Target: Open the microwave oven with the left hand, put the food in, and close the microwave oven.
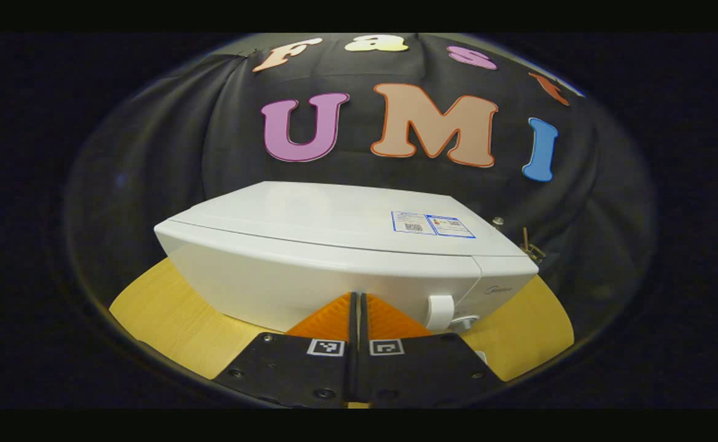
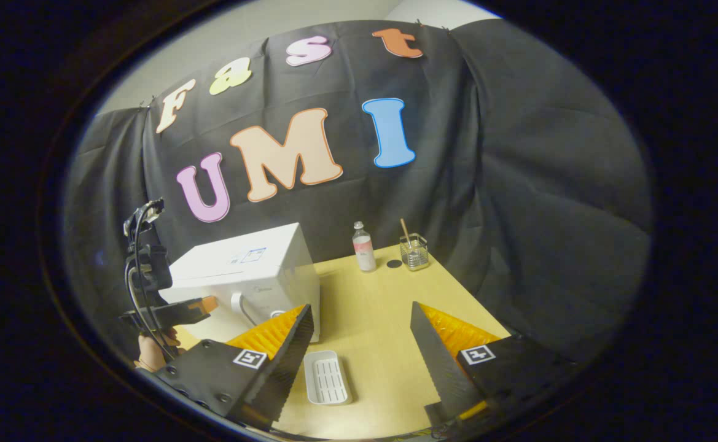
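A white microwave oven (image 1: 334,258) stands on the wooden table (image 1: 168,307) with its door closed and a white handle (image 1: 440,312) at the door's right side. My left gripper (image 1: 359,298) is shut with nothing between its fingers, just in front of the door and left of the handle. In the right gripper view the microwave oven (image 2: 254,270) is at the left, with the left gripper (image 2: 202,305) held by a hand in front of its handle (image 2: 240,307). My right gripper (image 2: 360,310) stands open above the table, over a white ribbed tray (image 2: 327,377).
At the back of the table (image 2: 383,325) stand a small bottle (image 2: 363,247) and a clear glass (image 2: 414,252) with a stick in it. A dark round spot (image 2: 394,263) lies between them. Black cloth walls close the booth behind and to the right.
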A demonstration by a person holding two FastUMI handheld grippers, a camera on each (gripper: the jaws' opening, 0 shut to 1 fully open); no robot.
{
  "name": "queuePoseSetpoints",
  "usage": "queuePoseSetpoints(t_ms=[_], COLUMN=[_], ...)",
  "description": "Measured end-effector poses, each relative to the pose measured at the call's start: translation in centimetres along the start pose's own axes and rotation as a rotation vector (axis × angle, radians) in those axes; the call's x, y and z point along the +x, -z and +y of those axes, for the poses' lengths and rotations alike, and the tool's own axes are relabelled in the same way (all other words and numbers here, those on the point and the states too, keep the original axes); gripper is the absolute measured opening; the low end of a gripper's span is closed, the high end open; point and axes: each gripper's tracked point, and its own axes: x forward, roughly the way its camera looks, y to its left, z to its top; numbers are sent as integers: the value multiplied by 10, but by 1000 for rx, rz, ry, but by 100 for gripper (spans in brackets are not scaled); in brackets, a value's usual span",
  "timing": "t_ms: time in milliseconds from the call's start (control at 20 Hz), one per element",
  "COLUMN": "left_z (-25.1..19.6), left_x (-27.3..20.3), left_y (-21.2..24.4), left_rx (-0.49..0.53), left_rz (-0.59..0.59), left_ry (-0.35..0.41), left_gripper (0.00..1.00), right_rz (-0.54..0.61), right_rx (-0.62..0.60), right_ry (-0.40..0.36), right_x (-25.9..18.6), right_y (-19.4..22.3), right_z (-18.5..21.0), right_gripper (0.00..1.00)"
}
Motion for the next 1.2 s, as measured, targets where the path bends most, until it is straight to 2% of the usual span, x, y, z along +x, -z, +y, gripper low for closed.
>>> queuePoseSetpoints(t_ms=[150,300,450,600,650,700,750,800,850,900,950,1000,1050,1150,1200], left_z=[3,0,1,4,5,7,10,13,17,21,25,30,33,36,37], left_x=[-3,-16,-41,-70,-79,-89,-99,-109,-121,-132,-140,-150,-160,-173,-179], left_y=[-8,-18,-34,-56,-61,-67,-73,-79,-86,-92,-96,-100,-105,-116,-121], left_rx=[31,88,118,106,103,103,106,111,113,114,114,115,122,121,109], left_rz=[-18,-32,-67,-123,-132,-144,-161,-181,-204,-226,-249,-260,-275,-310,-327], left_ry=[-3,12,14,12,14,11,4,-4,-19,-30,-49,-68,-83,-98,-99], left_gripper=[1,1,3,2,3,4,12,19,23,41,59,77,95,96,95], right_rz=[9,-16,-64,-72,-77,-85,-92,-99,-116,-129,-136,-140,-142,-164,-175], right_rx=[-3,7,-32,-45,-54,-66,-80,-93,-107,-118,-125,-127,-128,-134,-140], right_ry=[-28,-72,-83,-147,-166,-179,-192,-204,-218,-233,-248,-261,-275,-286,-281], right_x=[-1,2,6,5,5,5,5,3,0,-1,-3,-3,-5,-7,-6], right_y=[-3,-24,-47,-60,-65,-71,-75,-79,-86,-92,-95,-100,-103,-114,-118], right_z=[4,12,15,34,41,46,53,58,64,69,75,80,84,89,88], right_gripper=[92,92,92,92,98,98,98,92,92,92,98,98,92,92,98])
